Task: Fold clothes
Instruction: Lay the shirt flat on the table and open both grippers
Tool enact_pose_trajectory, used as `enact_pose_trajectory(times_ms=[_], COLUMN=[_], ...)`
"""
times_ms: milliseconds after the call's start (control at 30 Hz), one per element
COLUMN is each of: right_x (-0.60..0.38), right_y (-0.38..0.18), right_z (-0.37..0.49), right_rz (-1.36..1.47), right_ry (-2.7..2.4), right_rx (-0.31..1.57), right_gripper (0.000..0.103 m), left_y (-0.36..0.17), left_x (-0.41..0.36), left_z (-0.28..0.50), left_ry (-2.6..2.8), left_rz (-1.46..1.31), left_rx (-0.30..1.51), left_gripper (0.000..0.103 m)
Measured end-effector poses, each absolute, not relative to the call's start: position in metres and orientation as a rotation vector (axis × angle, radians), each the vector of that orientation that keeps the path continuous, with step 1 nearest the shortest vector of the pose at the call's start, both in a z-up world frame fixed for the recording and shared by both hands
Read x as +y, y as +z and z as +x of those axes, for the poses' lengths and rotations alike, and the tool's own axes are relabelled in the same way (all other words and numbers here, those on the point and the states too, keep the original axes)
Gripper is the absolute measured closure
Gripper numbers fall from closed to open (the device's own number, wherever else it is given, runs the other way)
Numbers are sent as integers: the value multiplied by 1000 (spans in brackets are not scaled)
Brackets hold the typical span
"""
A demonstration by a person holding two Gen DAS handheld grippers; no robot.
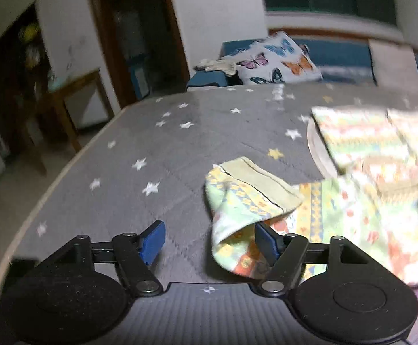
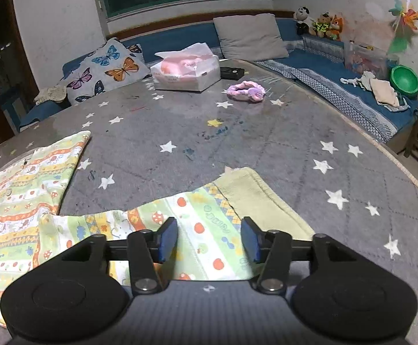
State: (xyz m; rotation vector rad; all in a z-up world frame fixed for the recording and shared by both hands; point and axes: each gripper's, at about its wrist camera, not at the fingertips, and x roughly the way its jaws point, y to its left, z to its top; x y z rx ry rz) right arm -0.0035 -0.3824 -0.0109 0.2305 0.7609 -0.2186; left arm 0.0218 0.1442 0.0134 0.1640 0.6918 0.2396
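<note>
A child's patterned garment (image 2: 197, 230) in green, yellow and orange lies on the grey star-print table cover (image 2: 237, 143). One leg with a plain yellow-green cuff (image 2: 255, 195) stretches out under my right gripper (image 2: 209, 240), which is open just above it. In the left wrist view the other cuffed leg end (image 1: 246, 195) lies bunched, its edge draped over the right blue pad (image 1: 265, 241) of my left gripper (image 1: 209, 241), which is open. The rest of the garment (image 1: 367, 195) spreads to the right, blurred.
A tissue pack (image 2: 187, 72), a purple hair band (image 2: 246, 92) and a small black object (image 2: 232, 72) lie at the table's far side. A blue sofa with a butterfly pillow (image 2: 105, 69), a grey cushion and plush toys runs behind. The table's left edge (image 1: 50, 184) curves past my left gripper.
</note>
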Motion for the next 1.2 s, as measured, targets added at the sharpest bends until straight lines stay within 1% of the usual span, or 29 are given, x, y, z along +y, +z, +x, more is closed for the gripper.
enact_pose_trajectory(times_ms=[133, 200, 467, 633, 733, 833, 900, 967, 1200], right_x=[-380, -379, -379, -376, -368, -350, -333, -316, -249], right_y=[-12, -12, -12, -9, -4, 6, 12, 16, 16], right_z=[0, 1, 3, 5, 3, 0, -1, -1, -2], right_rz=[211, 207, 203, 204, 197, 161, 135, 102, -30], right_ry=[-212, -211, -206, -201, -174, -104, -38, 24, 222], right_rx=[763, 764, 765, 765, 755, 743, 741, 739, 737], right_gripper=[45, 43, 43, 43, 43, 42, 40, 34, 32], left_y=[9, 13, 25, 24, 28, 32, 32, 31, 19], left_x=[147, 157, 218, 233, 221, 198, 176, 149, 64], left_z=[37, 42, 18, 3, 1, 4, 10, 15, 28], left_ry=[278, 340, 575, 649, 597, 510, 433, 344, 90], left_rz=[131, 64, -209, -197, -169, -124, -80, -33, 134], left_rx=[689, 664, 614, 633, 641, 644, 647, 650, 658], left_gripper=[30, 30, 28, 29, 28, 23, 20, 18, 17])
